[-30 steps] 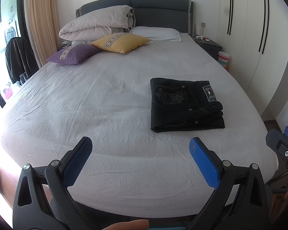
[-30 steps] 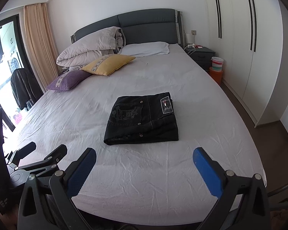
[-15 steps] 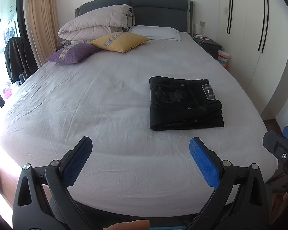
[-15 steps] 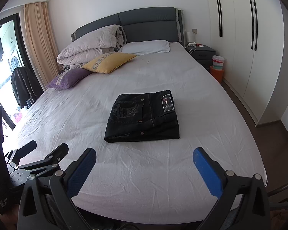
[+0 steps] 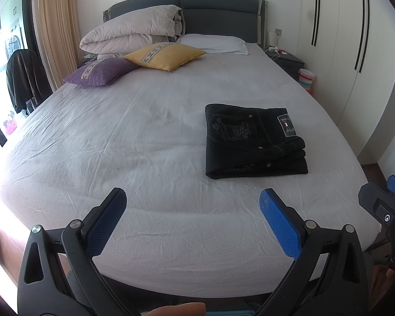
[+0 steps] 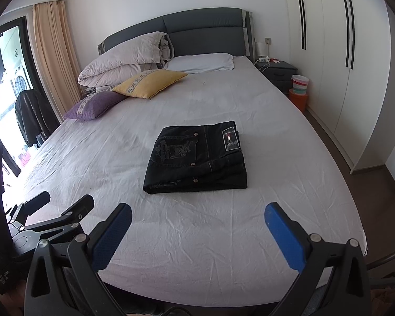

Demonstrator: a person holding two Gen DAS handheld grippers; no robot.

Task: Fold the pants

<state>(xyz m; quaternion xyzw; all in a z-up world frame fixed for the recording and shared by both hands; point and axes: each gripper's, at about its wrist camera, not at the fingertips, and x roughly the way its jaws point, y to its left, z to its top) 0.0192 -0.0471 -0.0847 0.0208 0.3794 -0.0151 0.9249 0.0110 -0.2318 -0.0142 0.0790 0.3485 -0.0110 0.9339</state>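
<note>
Black jeans (image 5: pixel 252 142) lie folded into a compact stack on the grey-sheeted bed (image 5: pixel 150 137), embroidered back pocket and waist label facing up. They also show in the right wrist view (image 6: pixel 197 158), near the bed's middle. My left gripper (image 5: pixel 192 208) is open and empty, held back over the bed's foot edge, well short of the jeans. My right gripper (image 6: pixel 197 218) is open and empty, also behind the foot edge. Each gripper shows at the side of the other's view: the right one (image 5: pixel 387 205), the left one (image 6: pixel 52 216).
Purple cushion (image 5: pixel 100 72), yellow cushion (image 5: pixel 166 55), rolled duvet (image 5: pixel 134 34) and white pillow (image 5: pixel 216 43) sit at the headboard. A nightstand (image 6: pixel 276 72) and stacked tubs (image 6: pixel 299 89) stand right of the bed, before white wardrobes (image 6: pixel 355 65). A dark jacket (image 5: pixel 26 79) hangs left.
Both grippers have stayed open and drifted slightly; the jeans sit a little lower and nearer in both views. The jeans themselves have not moved.
</note>
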